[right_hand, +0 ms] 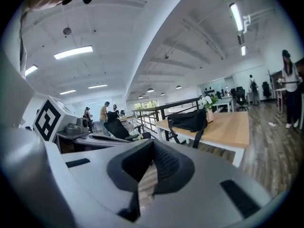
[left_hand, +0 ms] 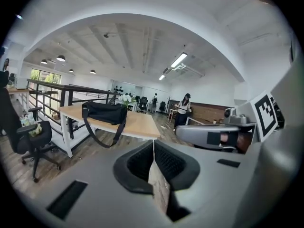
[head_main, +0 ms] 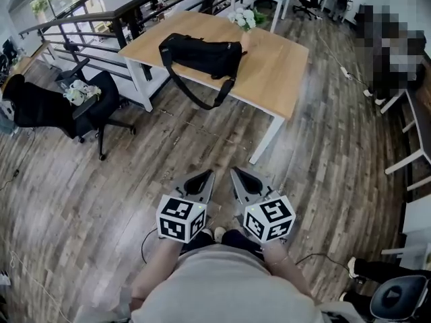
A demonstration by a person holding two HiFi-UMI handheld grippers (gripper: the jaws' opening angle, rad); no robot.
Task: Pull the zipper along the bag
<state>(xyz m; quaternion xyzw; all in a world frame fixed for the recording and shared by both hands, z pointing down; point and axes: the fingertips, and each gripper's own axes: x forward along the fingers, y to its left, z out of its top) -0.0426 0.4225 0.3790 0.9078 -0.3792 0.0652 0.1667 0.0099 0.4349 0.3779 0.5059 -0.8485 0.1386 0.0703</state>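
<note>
The task has not yet been started; this is judged to be the approach step. In the head view the black bag (head_main: 202,54) is seen at the upper centre of the frame, lying on its side on a pale wooden worktop (head_main: 283,66), with its strap (head_main: 202,99) hanging in a loop over the near edge. A vase of flowers (head_main: 244,20) is set just behind the bag, and an office chair (head_main: 74,106) stands at the left of the frame. The zipper cannot be made out from here.

The left gripper (head_main: 201,180) and the right gripper (head_main: 241,180) are held side by side at the lower centre of that frame, over bare wooden floor (head_main: 135,167) and well apart from the worktop. In the left gripper view the fingers (left_hand: 171,163) are seen pressed together with nothing between them, and the bag (left_hand: 105,112) shows far off at the left centre. In the right gripper view the fingers (right_hand: 166,167) are likewise closed and empty, and the bag (right_hand: 190,119) appears at the right of centre.

For the next move, the worktop must be walked up to and both sets of fingers opened. It is judged that the bag will have to be steadied with one gripper while the zipper pull is found and pinched with the other. The soft fabric may bunch if it is not held taut.
</note>
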